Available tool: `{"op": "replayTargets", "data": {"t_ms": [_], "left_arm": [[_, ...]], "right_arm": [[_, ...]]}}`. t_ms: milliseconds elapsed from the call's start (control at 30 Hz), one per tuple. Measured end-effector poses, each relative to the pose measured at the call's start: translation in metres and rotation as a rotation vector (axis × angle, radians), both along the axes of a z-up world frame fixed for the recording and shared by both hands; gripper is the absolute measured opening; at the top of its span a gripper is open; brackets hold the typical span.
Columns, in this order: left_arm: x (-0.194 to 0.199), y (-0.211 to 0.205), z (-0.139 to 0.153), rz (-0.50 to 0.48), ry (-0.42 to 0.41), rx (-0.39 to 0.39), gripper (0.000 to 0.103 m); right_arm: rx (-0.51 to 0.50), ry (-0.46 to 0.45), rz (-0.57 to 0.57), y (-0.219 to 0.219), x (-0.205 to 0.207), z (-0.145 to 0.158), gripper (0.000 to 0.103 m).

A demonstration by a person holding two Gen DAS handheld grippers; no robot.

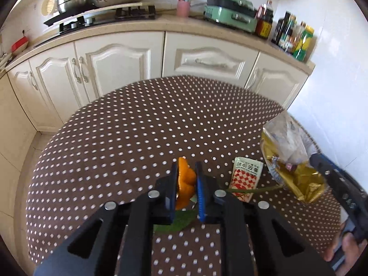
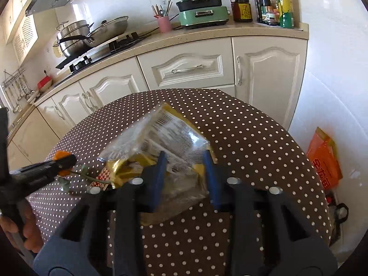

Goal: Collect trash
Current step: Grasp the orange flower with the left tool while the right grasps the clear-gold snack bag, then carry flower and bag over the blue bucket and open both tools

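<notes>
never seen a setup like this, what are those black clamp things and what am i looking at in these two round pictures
No robot here: a person holds a black two-finger left gripper and right gripper, one per hand. Each round picture comes from a fisheye camera on one gripper, looking along its blue-padded jaws.

The left one's jaws are closed on a curled orange peel. The right one's jaws grip a crumpled clear and gold plastic wrapper.

On the brown tablecloth with white dots there also lie a small red-and-white checked sachet, a thin green stem and a green leaf. Behind is a kitchen counter.

Peel (image 1: 185,181) left of sachet (image 1: 246,179), wrapper (image 1: 292,158) right
</notes>
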State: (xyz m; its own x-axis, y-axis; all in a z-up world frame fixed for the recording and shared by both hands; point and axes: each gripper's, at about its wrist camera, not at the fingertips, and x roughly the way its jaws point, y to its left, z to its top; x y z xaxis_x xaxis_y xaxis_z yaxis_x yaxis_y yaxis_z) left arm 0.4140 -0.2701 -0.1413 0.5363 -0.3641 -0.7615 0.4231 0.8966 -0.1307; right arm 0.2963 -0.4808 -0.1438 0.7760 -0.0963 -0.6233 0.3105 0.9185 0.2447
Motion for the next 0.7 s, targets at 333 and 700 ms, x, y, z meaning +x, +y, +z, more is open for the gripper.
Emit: {"op": "replayTargets", "data": {"t_ms": [333, 700], "left_arm": [[-0.030, 0.102, 0.032, 0.085, -0.037, -0.146, 0.014], [-0.084, 0.289, 0.033, 0.390, -0.129, -0.174, 0.014]], "right_arm": [[-0.057, -0.116, 0.042, 0.061, -0.016, 0.039, 0.027], [-0.047, -0.177, 0.330, 0.239, 0.004, 0.068, 0.027]]}}
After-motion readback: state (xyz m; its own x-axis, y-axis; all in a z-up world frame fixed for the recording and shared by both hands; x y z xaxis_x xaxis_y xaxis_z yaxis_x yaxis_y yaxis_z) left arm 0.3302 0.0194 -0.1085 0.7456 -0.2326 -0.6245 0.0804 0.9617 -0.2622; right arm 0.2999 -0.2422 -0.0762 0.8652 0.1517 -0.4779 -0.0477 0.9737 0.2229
